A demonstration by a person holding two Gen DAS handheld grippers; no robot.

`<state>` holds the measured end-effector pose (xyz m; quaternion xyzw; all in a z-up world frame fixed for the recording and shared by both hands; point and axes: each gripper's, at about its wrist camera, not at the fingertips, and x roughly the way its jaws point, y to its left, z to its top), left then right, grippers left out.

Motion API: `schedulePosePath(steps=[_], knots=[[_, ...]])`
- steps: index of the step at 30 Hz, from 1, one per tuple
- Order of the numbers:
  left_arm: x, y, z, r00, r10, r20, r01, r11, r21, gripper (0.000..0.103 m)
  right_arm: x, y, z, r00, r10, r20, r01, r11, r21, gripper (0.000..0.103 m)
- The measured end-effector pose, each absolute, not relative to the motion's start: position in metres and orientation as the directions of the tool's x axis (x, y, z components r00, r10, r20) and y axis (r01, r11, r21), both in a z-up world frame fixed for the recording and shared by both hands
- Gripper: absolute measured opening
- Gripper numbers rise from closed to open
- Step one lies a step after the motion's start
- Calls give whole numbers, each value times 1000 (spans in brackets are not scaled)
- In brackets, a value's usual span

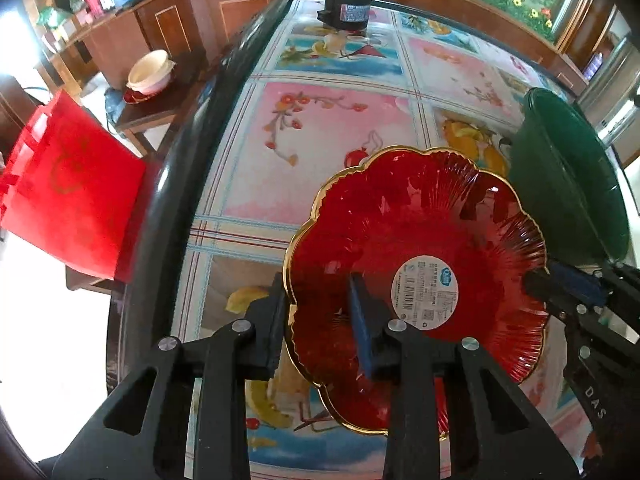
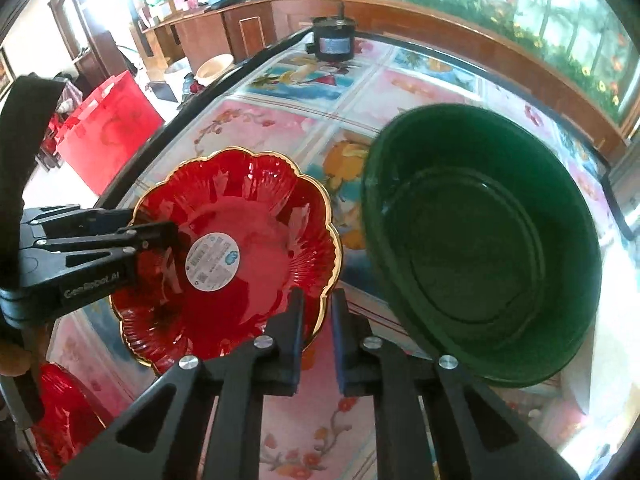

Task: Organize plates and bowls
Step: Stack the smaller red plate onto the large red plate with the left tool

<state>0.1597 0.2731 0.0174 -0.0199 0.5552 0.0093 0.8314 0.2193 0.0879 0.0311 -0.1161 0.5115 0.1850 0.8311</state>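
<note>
On the patterned table [image 1: 320, 128], both claws clamp the red plate's [image 1: 400, 220] opposite rims.

On the counter [image 2: 304, 432] the scalloped plate [image 2: 256, 248] sits left of the deep bowl [image 2: 480, 248], the two just beside each other. The left claw [image 1: 320, 312] straddles the plate's left rim, and the right claw [image 2: 318, 320] closes over its right rim. A small motor [image 1: 346, 4] stands at the counter's far end, well behind both dishes, and a bag [image 1: 68, 208] hangs off the counter's left edge.
</note>
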Motion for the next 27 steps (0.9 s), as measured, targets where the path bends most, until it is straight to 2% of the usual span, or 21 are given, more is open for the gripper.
schedulePosePath(steps=[4, 14, 27], knots=[[158, 279, 20, 387, -24, -922, -56, 997, -49, 26, 217, 87, 33, 412, 197, -890, -425, 905, 3, 11], [133, 285, 55, 441, -28, -897, -76, 995, -69, 25, 199, 93, 63, 461, 219, -860, -447, 895, -11, 11], [46, 283, 91, 494, -2, -869, -108, 992, -64, 25, 135, 94, 96, 500, 275, -821, -508, 861, -21, 11]])
